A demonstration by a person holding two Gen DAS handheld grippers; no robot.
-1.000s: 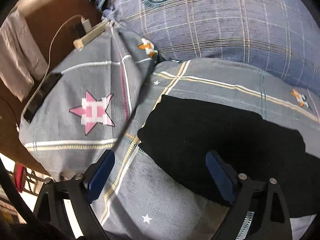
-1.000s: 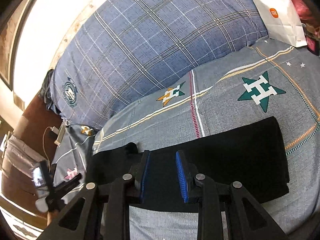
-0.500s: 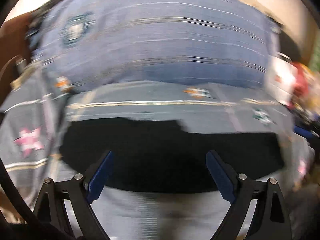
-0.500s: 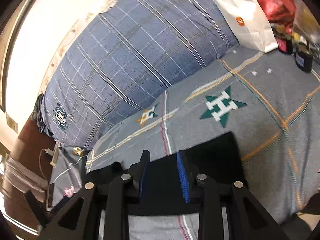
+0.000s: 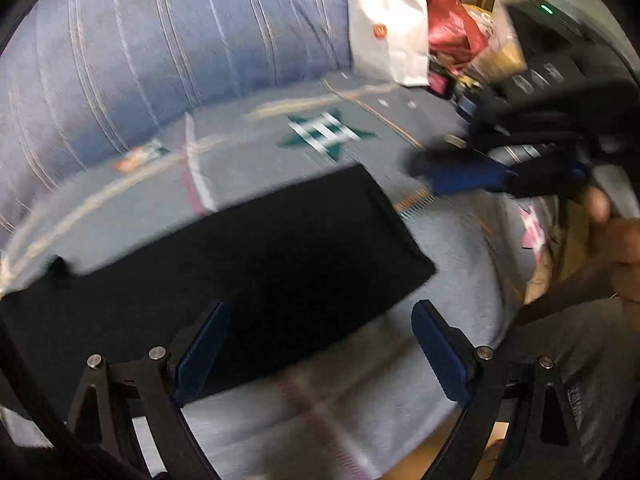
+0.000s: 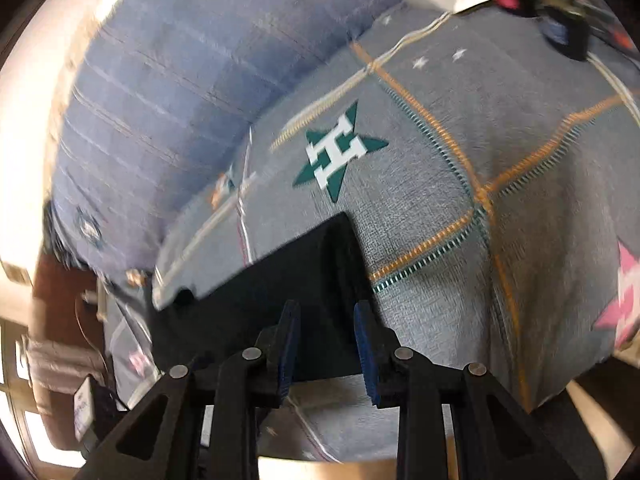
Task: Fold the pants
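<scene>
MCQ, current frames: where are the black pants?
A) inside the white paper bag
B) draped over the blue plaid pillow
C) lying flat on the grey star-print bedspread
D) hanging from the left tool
C: the black pants lie spread flat on the grey star-print bedspread, just below the green star, with the open left tool holding nothing.
</scene>
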